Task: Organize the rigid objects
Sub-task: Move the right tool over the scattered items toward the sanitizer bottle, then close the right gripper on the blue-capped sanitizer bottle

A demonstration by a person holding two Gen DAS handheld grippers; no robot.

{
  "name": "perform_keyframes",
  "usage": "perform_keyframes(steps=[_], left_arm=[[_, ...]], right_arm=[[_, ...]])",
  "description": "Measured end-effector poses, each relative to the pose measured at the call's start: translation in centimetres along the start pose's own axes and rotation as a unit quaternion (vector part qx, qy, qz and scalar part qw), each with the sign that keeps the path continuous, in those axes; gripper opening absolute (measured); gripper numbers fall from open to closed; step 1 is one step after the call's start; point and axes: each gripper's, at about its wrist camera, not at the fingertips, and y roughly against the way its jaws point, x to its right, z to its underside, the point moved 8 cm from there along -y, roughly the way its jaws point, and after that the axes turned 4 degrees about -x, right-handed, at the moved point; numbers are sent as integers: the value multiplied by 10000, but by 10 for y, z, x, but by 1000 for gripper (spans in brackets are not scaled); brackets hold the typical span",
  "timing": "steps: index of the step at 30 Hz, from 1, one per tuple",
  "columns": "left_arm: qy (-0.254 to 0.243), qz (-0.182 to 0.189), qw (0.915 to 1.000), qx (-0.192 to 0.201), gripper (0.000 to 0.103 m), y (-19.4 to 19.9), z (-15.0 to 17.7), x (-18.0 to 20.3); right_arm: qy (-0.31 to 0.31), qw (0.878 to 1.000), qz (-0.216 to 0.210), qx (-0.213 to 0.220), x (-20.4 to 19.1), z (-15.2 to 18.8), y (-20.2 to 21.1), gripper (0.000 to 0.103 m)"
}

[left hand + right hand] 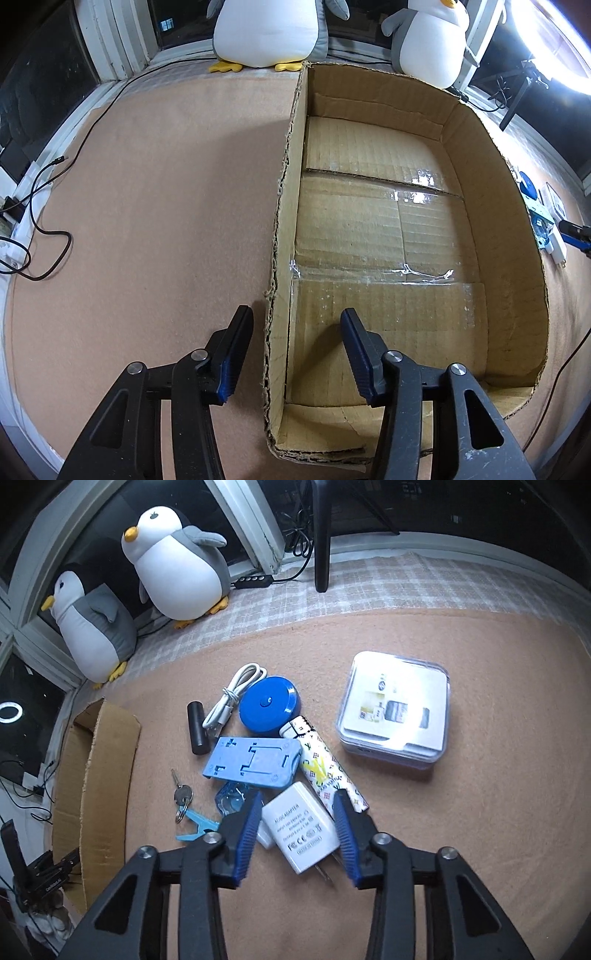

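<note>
An open cardboard box (495,206) lies on the tan mat, empty inside; its edge also shows in the right wrist view (107,746). My left gripper (295,325) is open and straddles the box's left wall. My right gripper (299,806) is open, its fingers on either side of a white power adapter (299,830). Beyond it lie a patterned tube (325,771), a light blue phone stand (255,762), a blue round disc (269,705), a white cable (232,698), a black cylinder (196,727), keys (181,797) and a blue clip (195,827).
A clear square case (395,709) sits to the right of the pile. Two plush penguins (177,568) stand by the window. Black cables (48,236) trail on the left of the mat. A ring light (554,40) glows at the far right.
</note>
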Motion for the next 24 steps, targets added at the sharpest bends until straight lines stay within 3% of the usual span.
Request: perform_keyframes(steps=[4,12,16,24], left_arm=[[1,5,10000,0,53,0,0,0],[23,23,10000,8,53,1,-1,-3],[39,51,10000,4,53,1,-1,-4],[54,75,10000,25,53,-1,-1,-6]], right_arm=[[171,9992,352,-8,-6,-11,-8,26],[692,9949,655,-319,-30,-16,-24,26],[791,9925,781,-508,-21,-1,-26,24],[466,9947,641,-657,5,37,-8,24]])
